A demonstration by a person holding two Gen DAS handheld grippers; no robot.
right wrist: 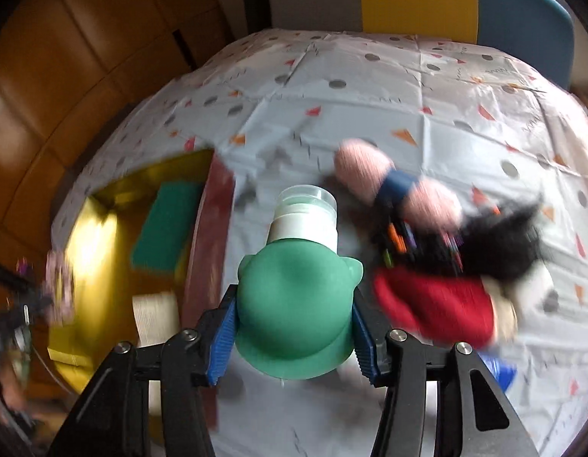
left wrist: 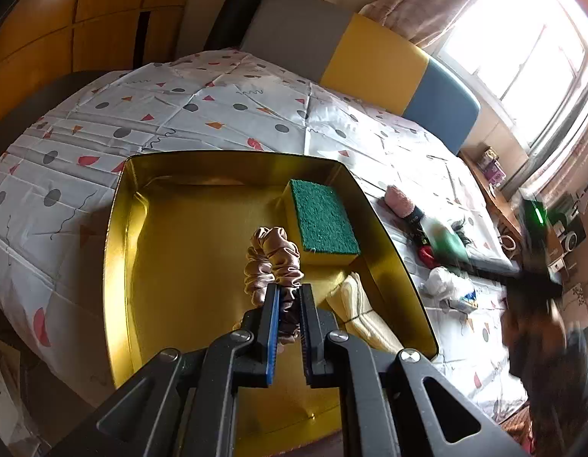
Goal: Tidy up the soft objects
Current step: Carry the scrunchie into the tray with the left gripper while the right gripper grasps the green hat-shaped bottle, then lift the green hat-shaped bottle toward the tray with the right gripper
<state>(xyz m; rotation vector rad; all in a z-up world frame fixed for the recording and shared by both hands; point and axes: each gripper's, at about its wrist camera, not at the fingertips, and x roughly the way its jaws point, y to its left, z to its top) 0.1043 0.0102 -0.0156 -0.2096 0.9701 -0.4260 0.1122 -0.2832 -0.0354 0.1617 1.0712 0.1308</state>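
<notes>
Left wrist view: left gripper (left wrist: 287, 289) clamped on pink scrunchie (left wrist: 269, 262), loop sticking up past fingertips, over gold tin (left wrist: 118, 251). Sponge (left wrist: 322, 221), green side up, lies in tin ahead-right of fingers; cream pad (left wrist: 364, 310) in tin right of fingers. Right wrist view, blurred: right gripper (right wrist: 294, 297) squeezing green bottle (right wrist: 294, 304) between blue pads (right wrist: 223, 327), cap (right wrist: 305, 213) pointing away beyond tips. Pink yarn (right wrist: 366, 167), black-red plush (right wrist: 465, 278) on tablecloth (right wrist: 408, 106) ahead-right of fingers; tin left of fingers.
</notes>
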